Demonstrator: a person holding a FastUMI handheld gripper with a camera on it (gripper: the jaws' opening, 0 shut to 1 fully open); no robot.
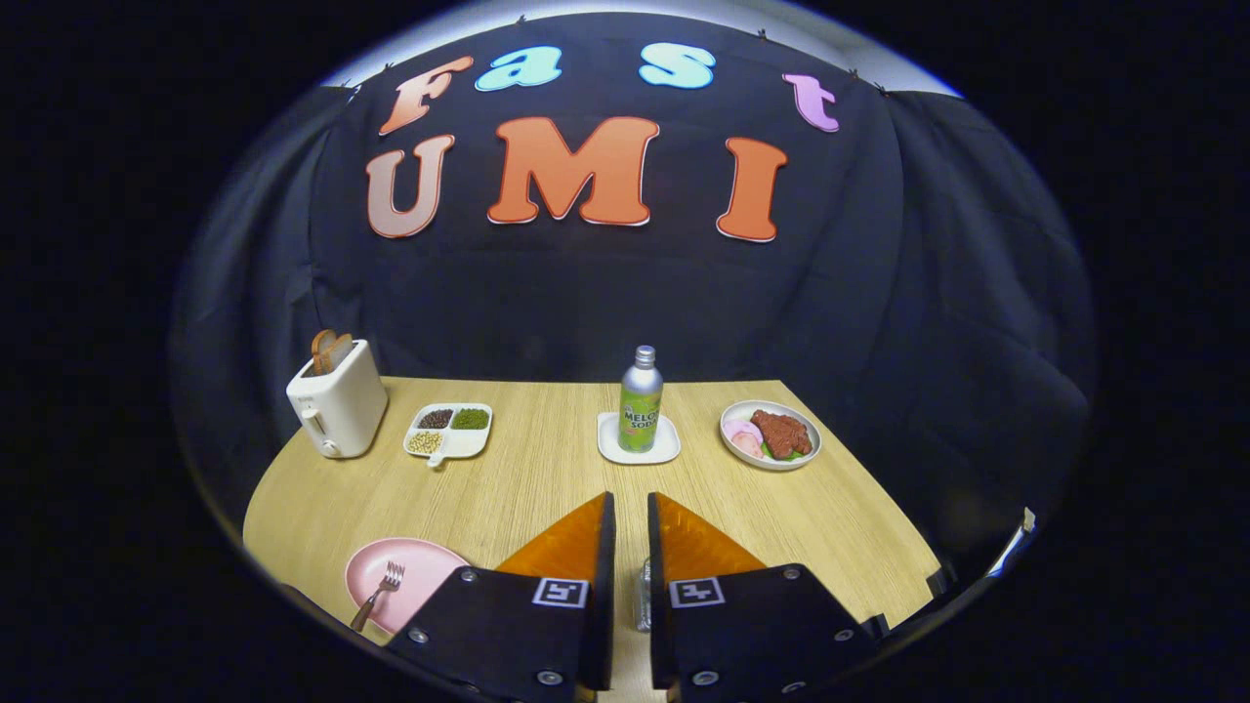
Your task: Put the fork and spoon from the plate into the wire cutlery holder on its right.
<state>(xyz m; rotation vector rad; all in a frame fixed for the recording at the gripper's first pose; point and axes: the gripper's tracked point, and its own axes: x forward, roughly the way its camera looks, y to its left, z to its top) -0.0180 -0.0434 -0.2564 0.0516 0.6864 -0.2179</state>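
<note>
Something slim and shiny, likely the spoon [642, 596], sits pinched between the nearly closed fingers of the gripper [632, 513]. I'd keep it clamped and carry it right toward the holder. Near left, the fork [381, 594] lies on the pink plate [430, 564]. Far across the wooden table [547, 478] stands a soda bottle [641, 400], with black cloth behind.

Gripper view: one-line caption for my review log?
Gripper nearly closed above the wooden table, fork still on the pink plate beside its fingers.
</note>
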